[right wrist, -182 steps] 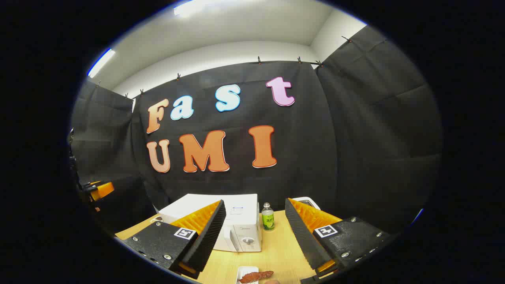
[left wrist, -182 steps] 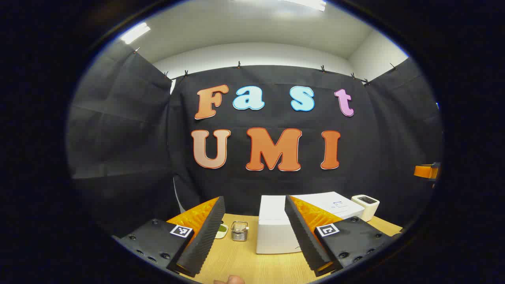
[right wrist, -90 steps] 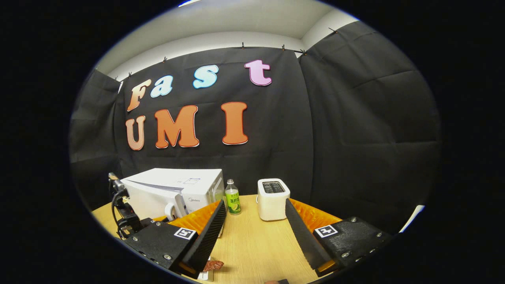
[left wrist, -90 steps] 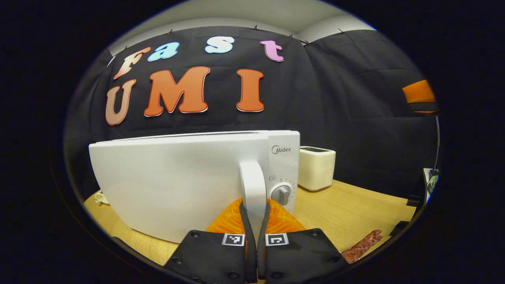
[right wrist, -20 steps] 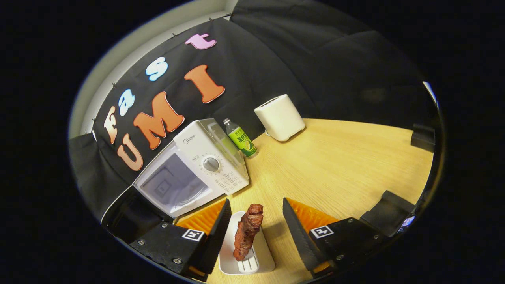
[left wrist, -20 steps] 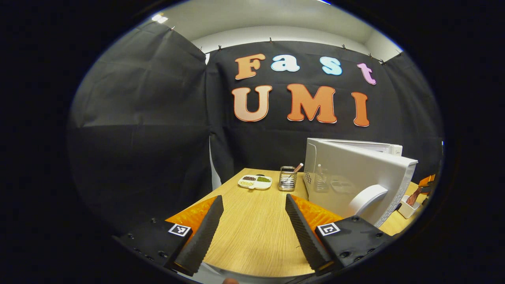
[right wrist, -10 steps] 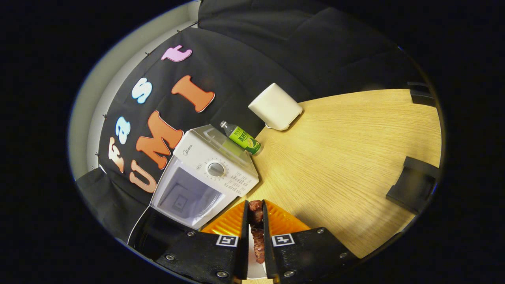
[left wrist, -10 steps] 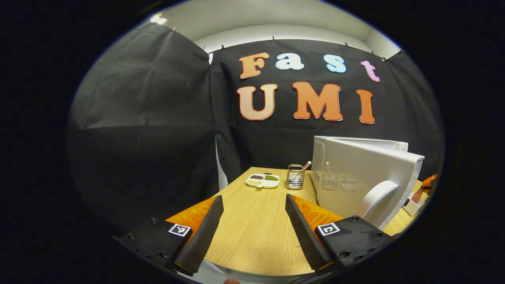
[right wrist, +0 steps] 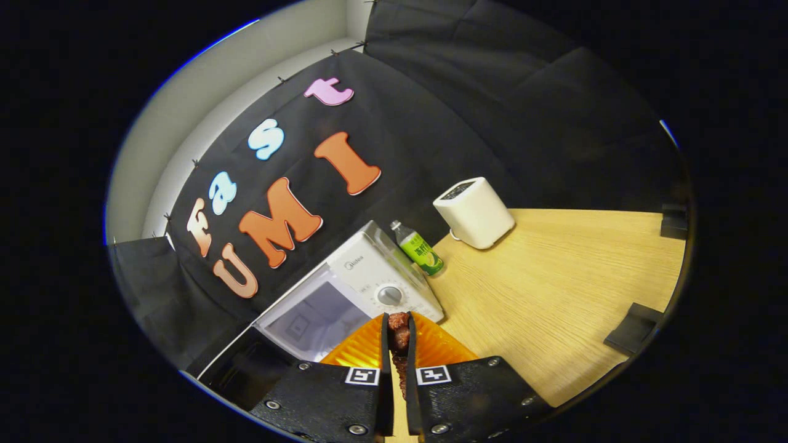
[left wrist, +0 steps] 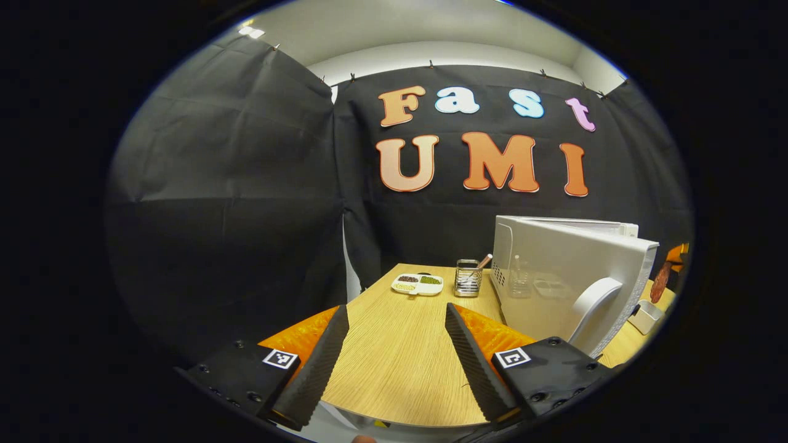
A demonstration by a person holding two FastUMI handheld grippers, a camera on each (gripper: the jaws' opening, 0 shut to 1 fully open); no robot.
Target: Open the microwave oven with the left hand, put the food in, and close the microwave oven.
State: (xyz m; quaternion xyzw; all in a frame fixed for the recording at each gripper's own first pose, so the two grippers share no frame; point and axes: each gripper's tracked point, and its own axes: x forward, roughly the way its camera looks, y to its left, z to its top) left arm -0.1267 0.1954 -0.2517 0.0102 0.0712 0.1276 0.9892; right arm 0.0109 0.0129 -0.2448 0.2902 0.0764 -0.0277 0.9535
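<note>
Right gripper had its jaws clenched on the food, a dark reddish strip of meat pinched between both fingers and standing on end, long axis running up along the jaws. In the right gripper view the microwave oven sat just ahead and to the left of the jaws, its door swung wide toward the lower left and the pale cavity exposed; the control panel with its dial lay almost straight ahead of the strip. So the opening lay left of the held food, not dead ahead, and I judged the coming move a shift leftward and forward past the panel edge into the cavity. The right hand was clearly the nearer. Left gripper hung with jaws released and nothing between them, over bare bench near its front edge; in the left gripper view the opened door and its curved handle stood just to the right of it, within easy reach for the closing later. Green bottle and a white toaster-like box sat right of the oven, clear of the path. Plenty of open bench to the right; the tight spots were the panel edge and the open door
</note>
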